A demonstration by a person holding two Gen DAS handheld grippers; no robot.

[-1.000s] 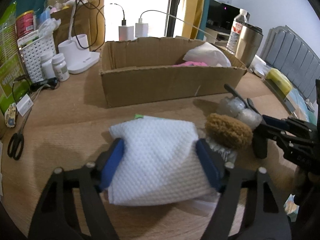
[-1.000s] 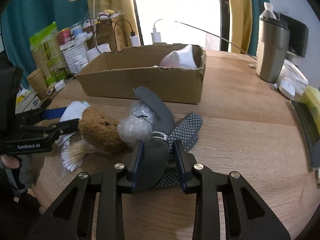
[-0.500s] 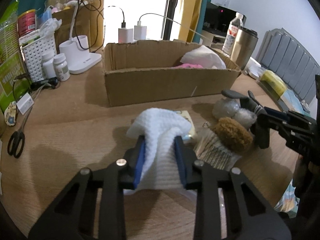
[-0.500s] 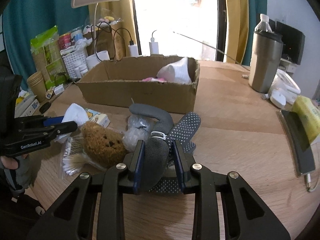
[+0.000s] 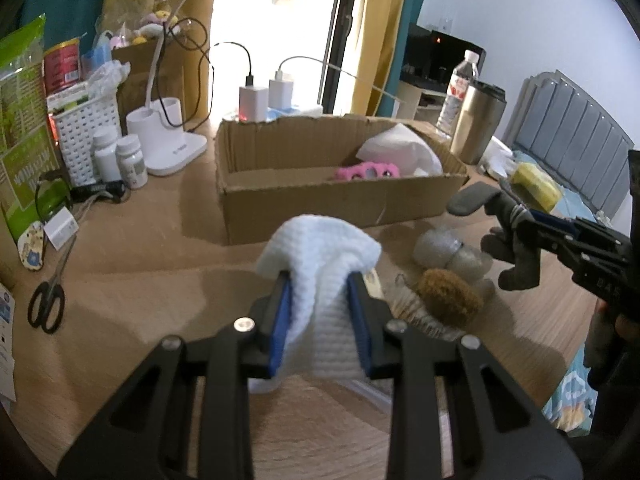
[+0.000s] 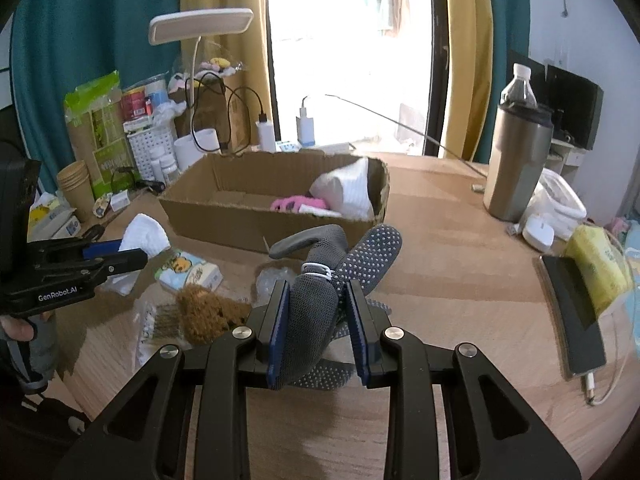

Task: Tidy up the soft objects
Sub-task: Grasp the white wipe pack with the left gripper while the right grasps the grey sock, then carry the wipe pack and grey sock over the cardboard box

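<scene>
Both claws were loaded. Left gripper [image 5: 320, 300] was clamped on the white cloth [image 5: 318, 256], pads pinching its middle, the top bunched above the tips and the rest drooping below. Right gripper [image 6: 318, 312] was clamped on the grey dotted gloves [image 6: 320, 292], cuffs and fingers fanning out past the tips toward the box. Key relation: the cardboard box [image 5: 304, 208] lay straight ahead of both claws, long axis running across the view, near wall facing them, with a white bundle [image 6: 346, 194] and a pink item [image 6: 296, 203] piled at its right end and the left half bare. The left claw looked nearer that bare half, the right claw nearer the filled end. The brown plush [image 6: 204, 312] sat on the table between the claws, still to be boxed.
</scene>
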